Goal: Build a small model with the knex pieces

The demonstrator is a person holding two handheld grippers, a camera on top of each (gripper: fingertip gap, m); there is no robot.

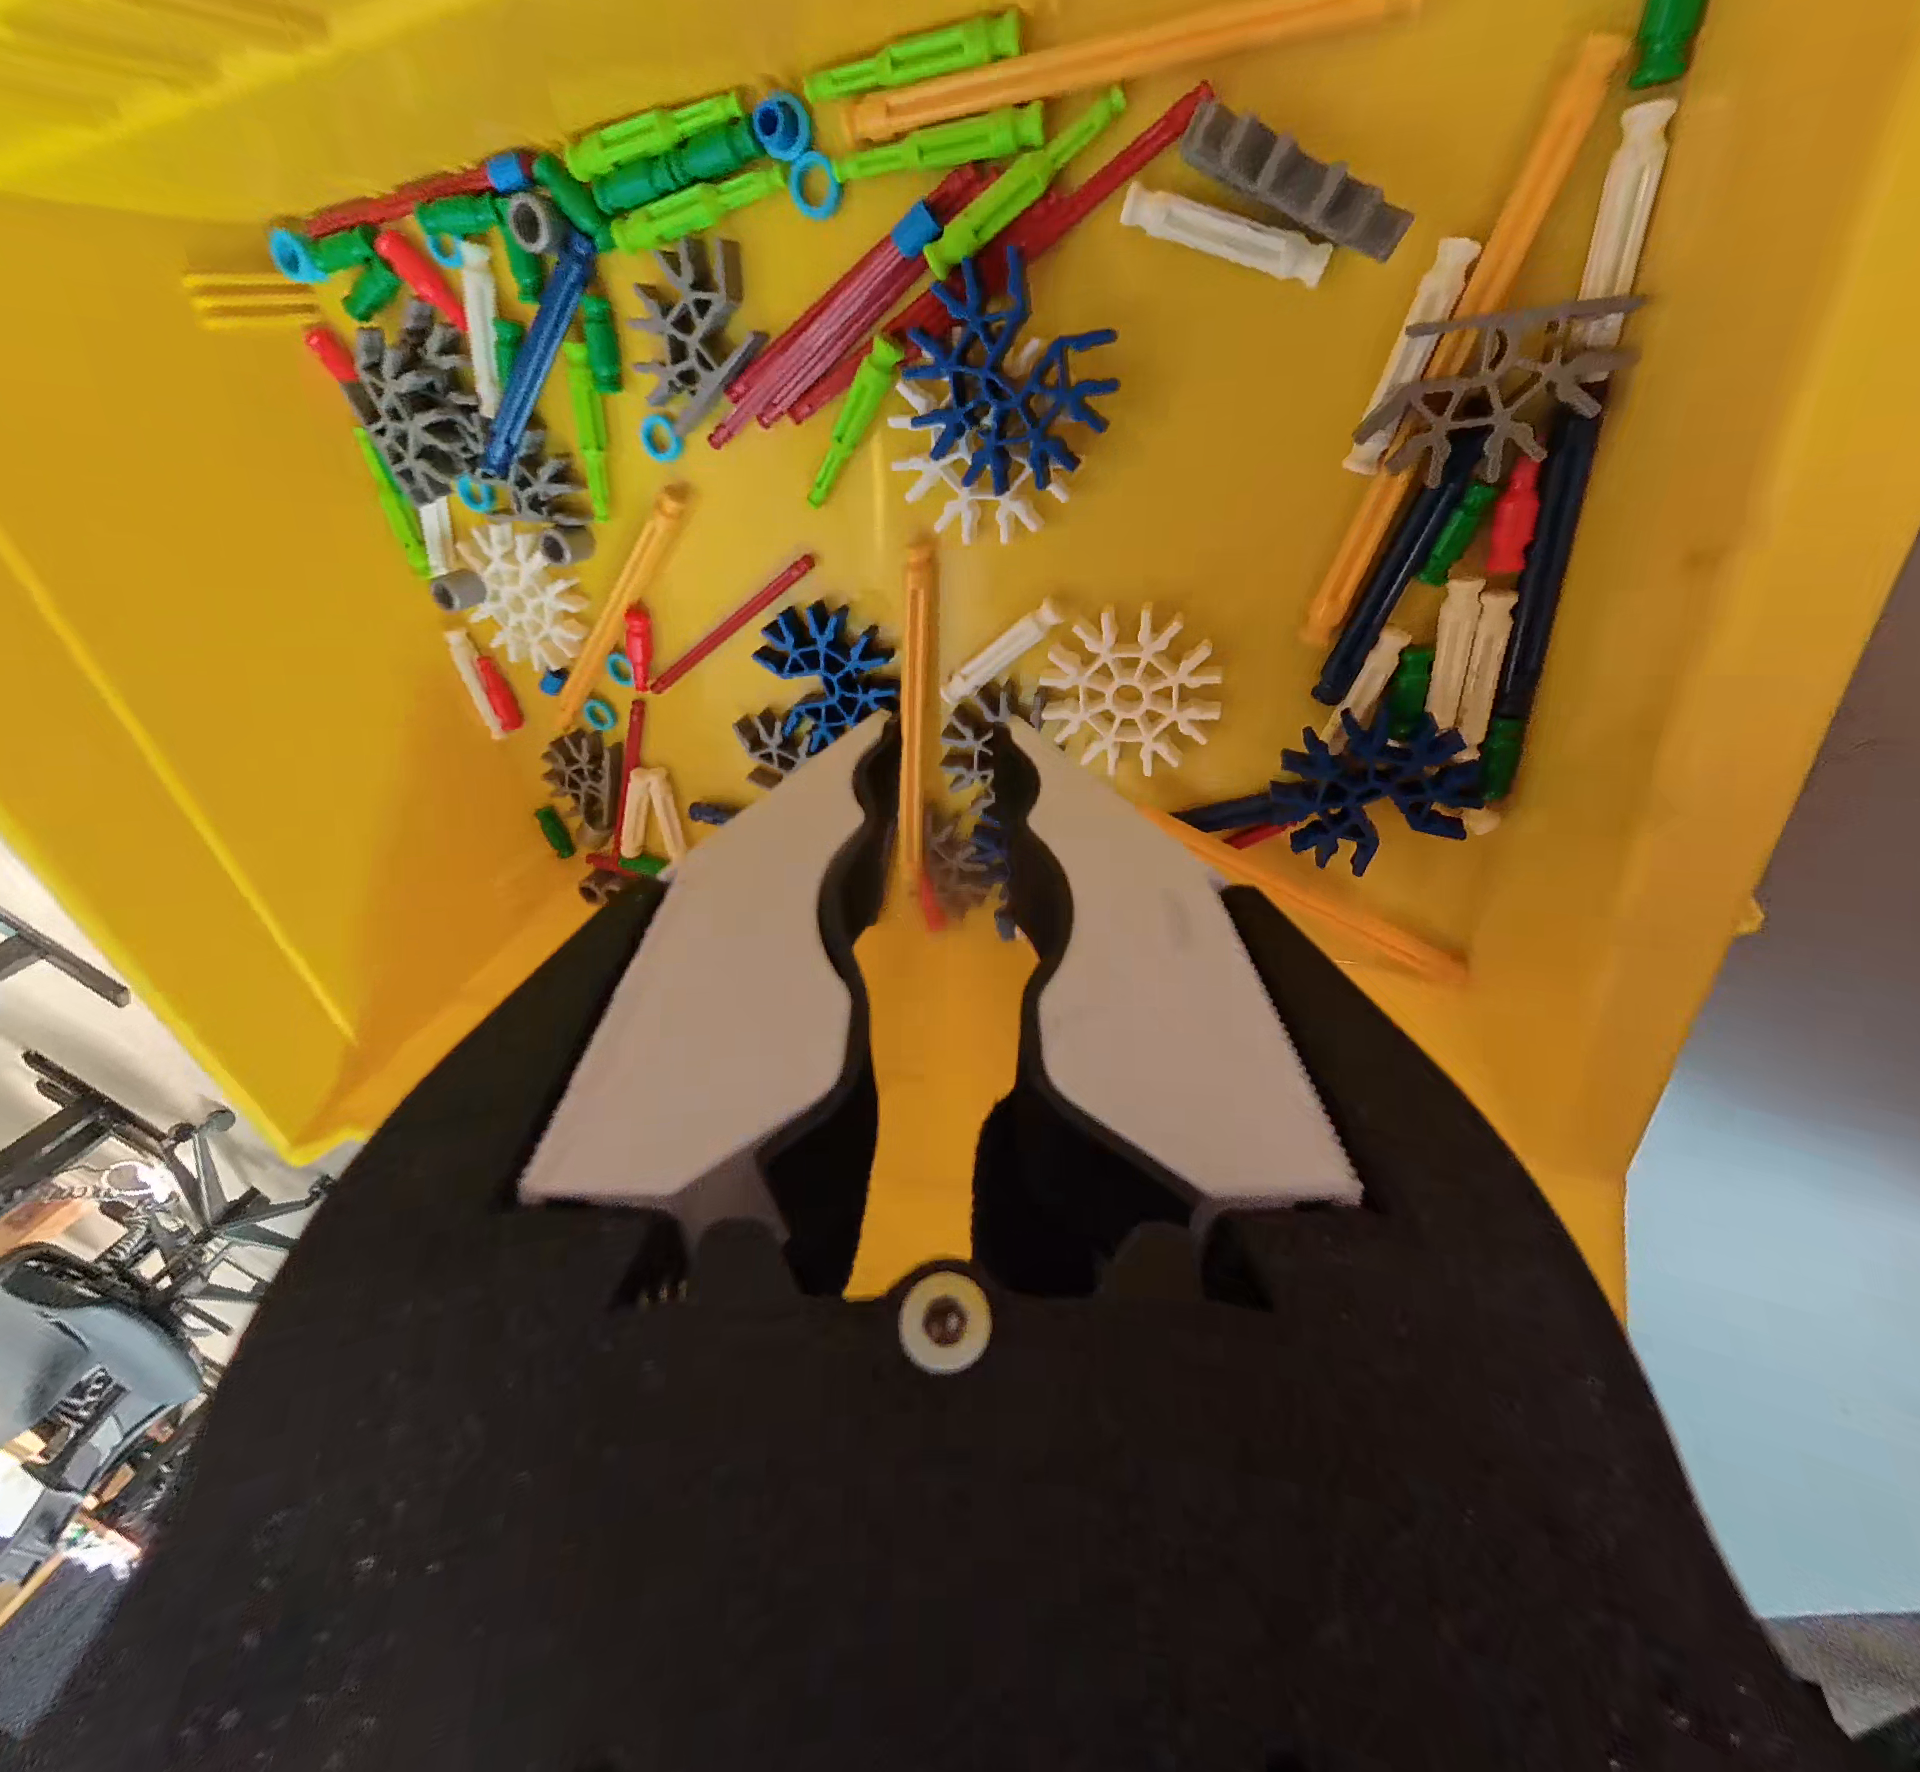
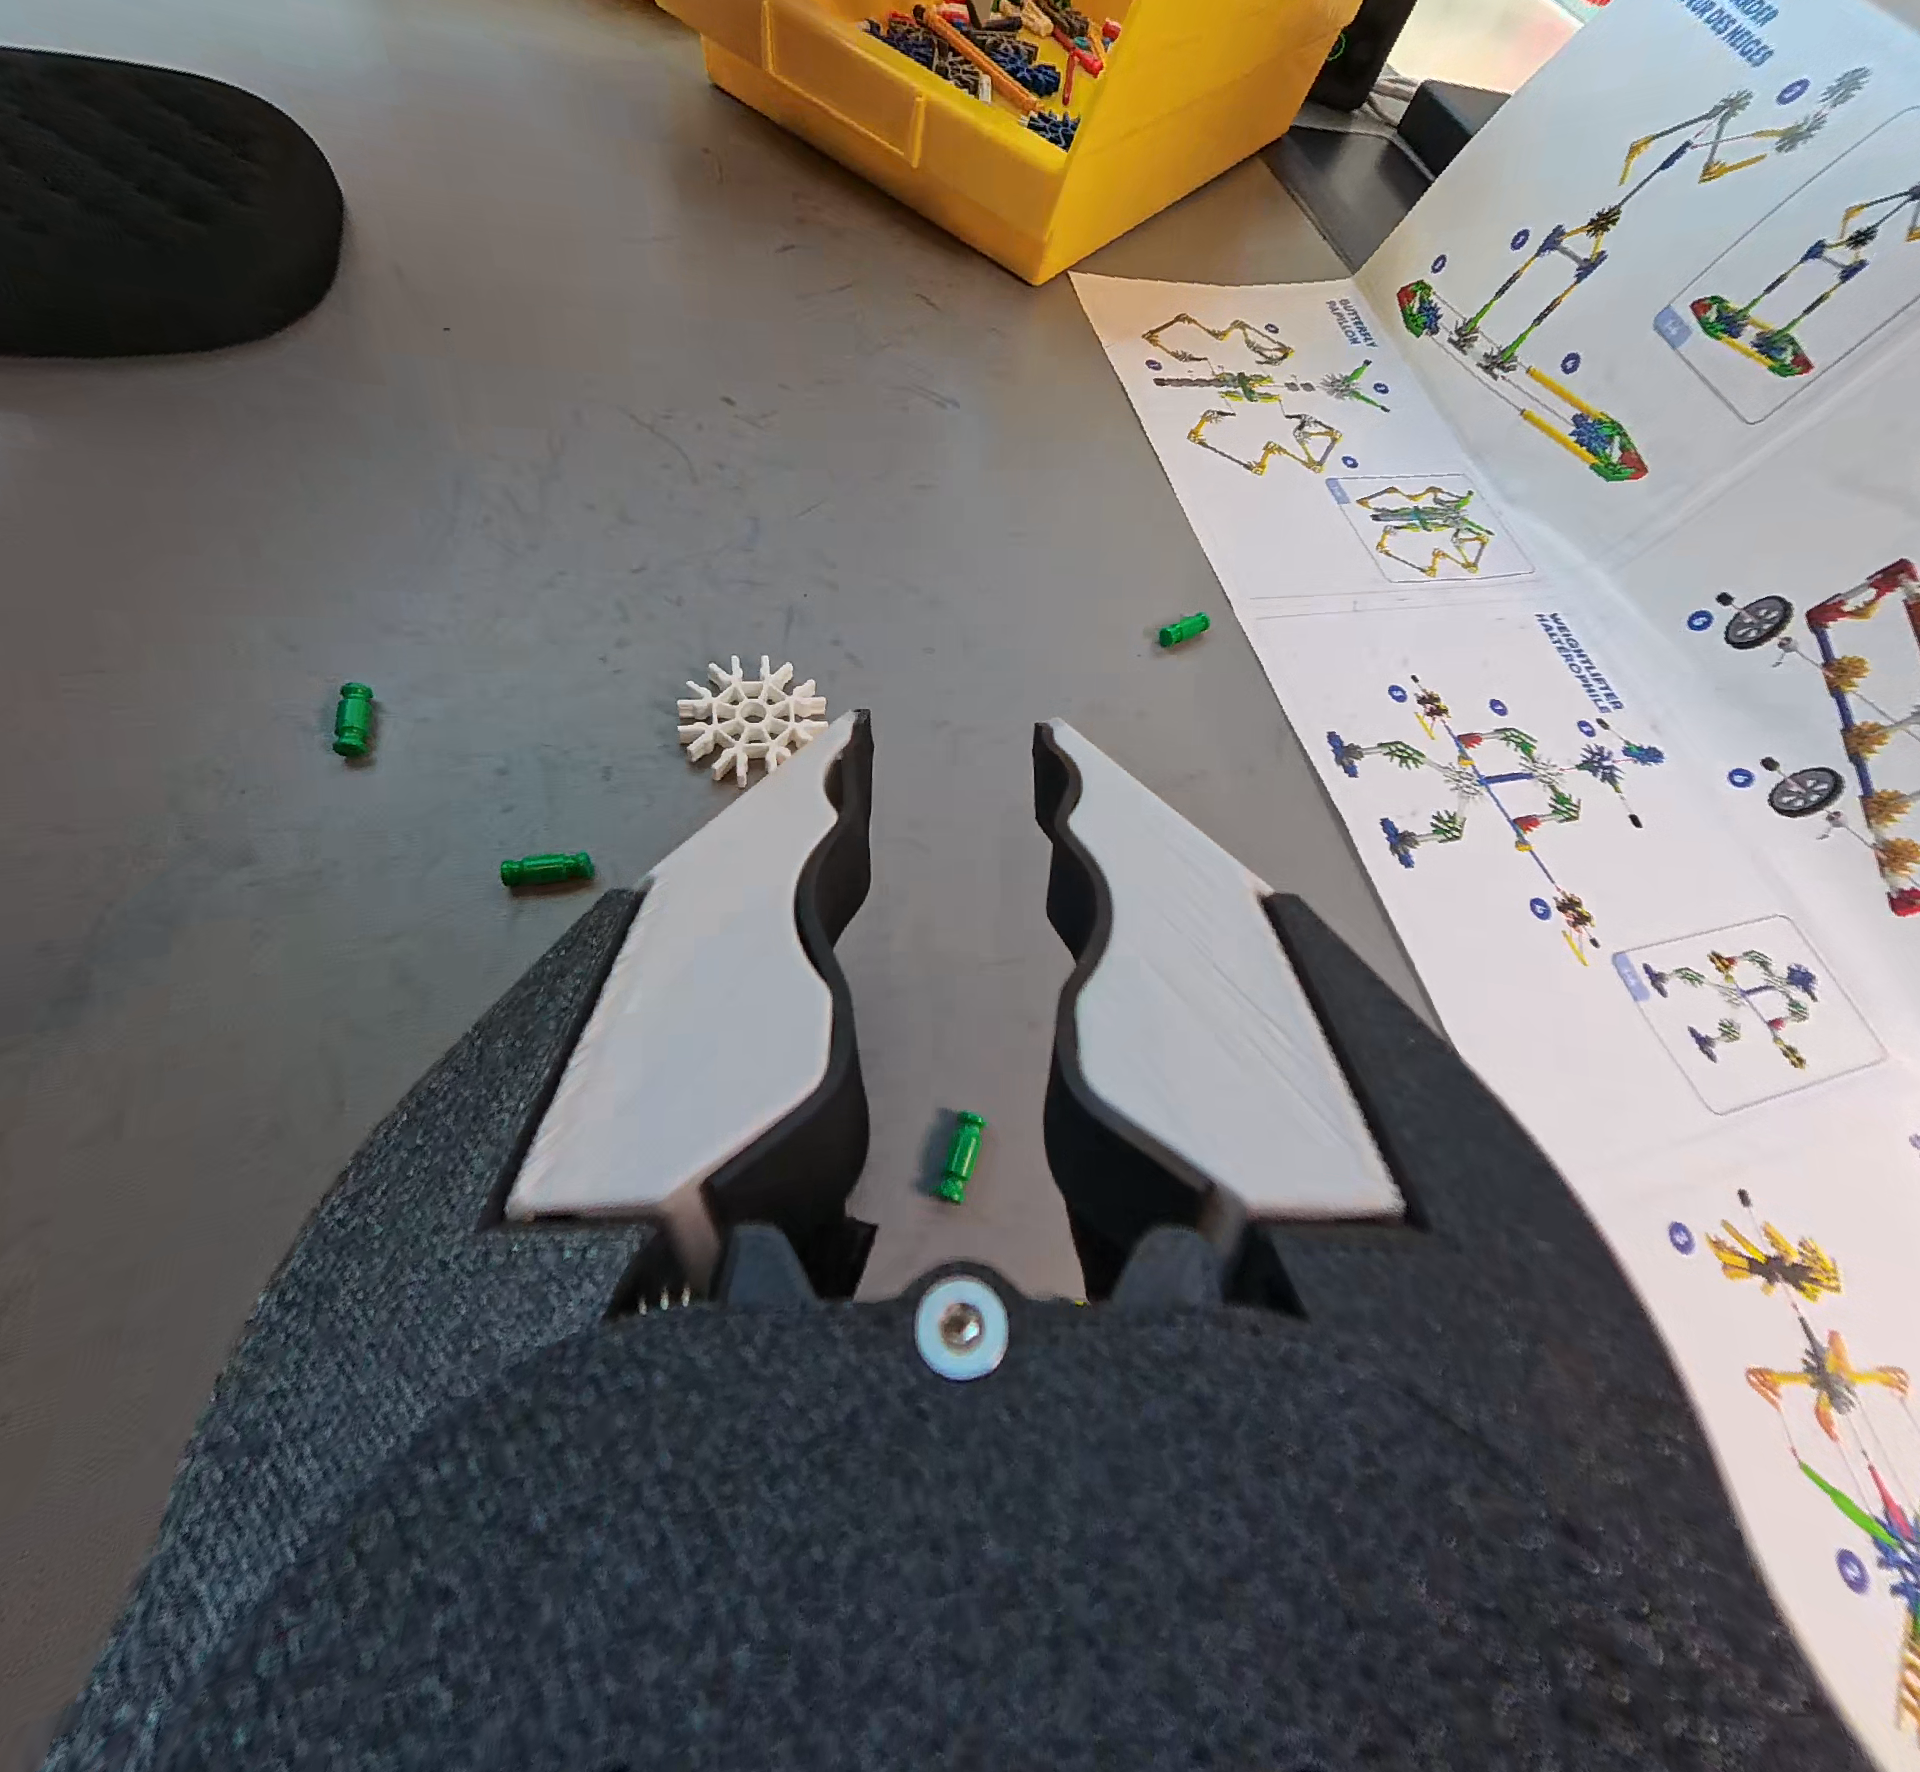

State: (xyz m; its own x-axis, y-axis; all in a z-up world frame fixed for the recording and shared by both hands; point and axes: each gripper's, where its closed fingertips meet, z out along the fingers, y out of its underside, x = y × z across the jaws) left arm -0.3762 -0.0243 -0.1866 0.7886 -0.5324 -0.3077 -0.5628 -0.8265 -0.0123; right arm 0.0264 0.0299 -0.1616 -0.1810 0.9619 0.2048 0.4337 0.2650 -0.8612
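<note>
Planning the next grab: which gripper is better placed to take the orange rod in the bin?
Left. The left gripper is inside the yellow bin, its fingertips either side of the orange rod. The right gripper hangs open over the table, far from the bin.

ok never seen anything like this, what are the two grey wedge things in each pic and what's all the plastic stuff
The wedges are the fingers of two hand-held grippers, each with a camera looking along them.

The left wrist view shows the left gripper reaching into a yellow plastic bin full of coloured plastic construction rods and snowflake-shaped connectors. A thin orange plastic rod runs between its narrowly parted fingers; whether they grip it is unclear.

The right wrist view shows the right gripper, open and empty, over a grey table. On the table lie a white snowflake-shaped connector, four short green plastic rods, one between the fingers, and an unfolded paper instruction sheet. The bin appears farther off.
</note>
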